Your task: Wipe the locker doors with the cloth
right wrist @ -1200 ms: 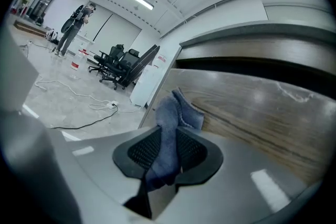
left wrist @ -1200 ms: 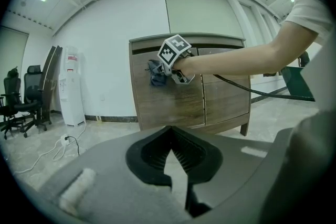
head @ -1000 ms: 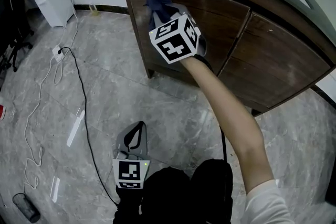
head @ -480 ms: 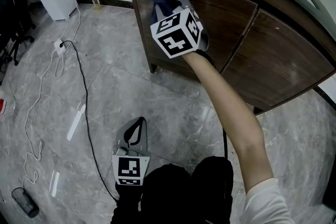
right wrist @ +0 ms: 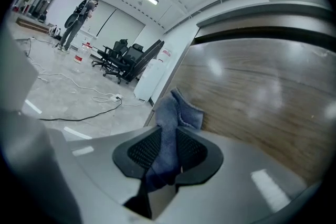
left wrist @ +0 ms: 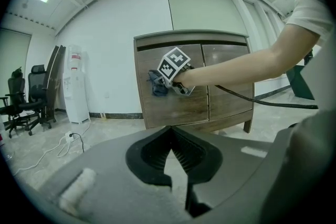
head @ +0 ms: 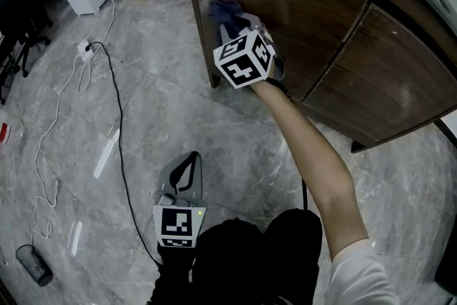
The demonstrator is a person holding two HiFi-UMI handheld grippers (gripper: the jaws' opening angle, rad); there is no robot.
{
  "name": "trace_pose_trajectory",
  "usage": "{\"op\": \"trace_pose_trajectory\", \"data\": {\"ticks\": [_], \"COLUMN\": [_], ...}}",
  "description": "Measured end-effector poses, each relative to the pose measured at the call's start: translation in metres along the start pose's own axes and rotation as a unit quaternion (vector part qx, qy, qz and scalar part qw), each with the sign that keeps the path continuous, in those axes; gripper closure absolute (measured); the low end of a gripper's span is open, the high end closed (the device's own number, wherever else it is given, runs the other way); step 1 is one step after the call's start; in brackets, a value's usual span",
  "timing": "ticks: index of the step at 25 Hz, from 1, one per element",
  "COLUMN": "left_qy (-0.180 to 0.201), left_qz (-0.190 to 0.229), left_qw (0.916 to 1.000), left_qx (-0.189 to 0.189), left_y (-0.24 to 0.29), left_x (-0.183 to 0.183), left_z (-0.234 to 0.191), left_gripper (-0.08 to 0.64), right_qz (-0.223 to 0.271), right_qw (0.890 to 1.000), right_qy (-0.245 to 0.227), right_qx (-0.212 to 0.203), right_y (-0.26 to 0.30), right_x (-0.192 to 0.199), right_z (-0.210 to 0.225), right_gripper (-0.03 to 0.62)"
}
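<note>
Right gripper view shows the right gripper clamped on the blue cloth. Its two ribbed pads pinch a narrow fold, and the loose end bunches up ahead of the tips against the left locker door. From the head view the cloth sits near that door's left edge, a little below the top, with the right gripper just behind it at the end of a stretched arm.

The grip looks thin to me. Only a strip of fabric is caught, so a hard drag across the wood could tug it free and drop it on the floor. If the wad rolls aside, the bare jaw tips could meet the dark veneer and scratch it. The wad is also small, so I'd expect streaks and missed patches unless the strokes overlap. The right door appears untouched.

The left gripper hangs low and well back from the cabinet, jaws together on nothing, so it is no help if the cloth falls. A black cable snakes across the floor beside the person's feet, and a sidestep toward the next door could catch it.
</note>
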State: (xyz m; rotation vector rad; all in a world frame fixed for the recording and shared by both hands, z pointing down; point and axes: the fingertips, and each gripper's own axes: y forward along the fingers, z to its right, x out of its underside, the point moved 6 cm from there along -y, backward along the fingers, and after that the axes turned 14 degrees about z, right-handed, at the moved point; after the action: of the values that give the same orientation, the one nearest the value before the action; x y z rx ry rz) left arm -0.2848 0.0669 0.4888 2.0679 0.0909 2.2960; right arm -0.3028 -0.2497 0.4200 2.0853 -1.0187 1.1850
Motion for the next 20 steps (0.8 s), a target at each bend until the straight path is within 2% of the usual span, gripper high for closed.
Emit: {"op": "trace_pose_trajectory", "data": {"ticks": [20], "left_qy": [-0.011], "left_qz": [-0.015], "left_qw": [0.9996], "left_qx": [-0.022], "left_y": [-0.002], "left_x": [0.02], "left_z": [-0.016], "left_gripper": [0.557], "right_qz": [-0.08], "right_qw": [0.995], "right_qy": [0.03], "right_qx": [-0.06], "right_y": [0.022], "right_x": [0.115], "right_z": [-0.069], "right_gripper": [0.499]}}
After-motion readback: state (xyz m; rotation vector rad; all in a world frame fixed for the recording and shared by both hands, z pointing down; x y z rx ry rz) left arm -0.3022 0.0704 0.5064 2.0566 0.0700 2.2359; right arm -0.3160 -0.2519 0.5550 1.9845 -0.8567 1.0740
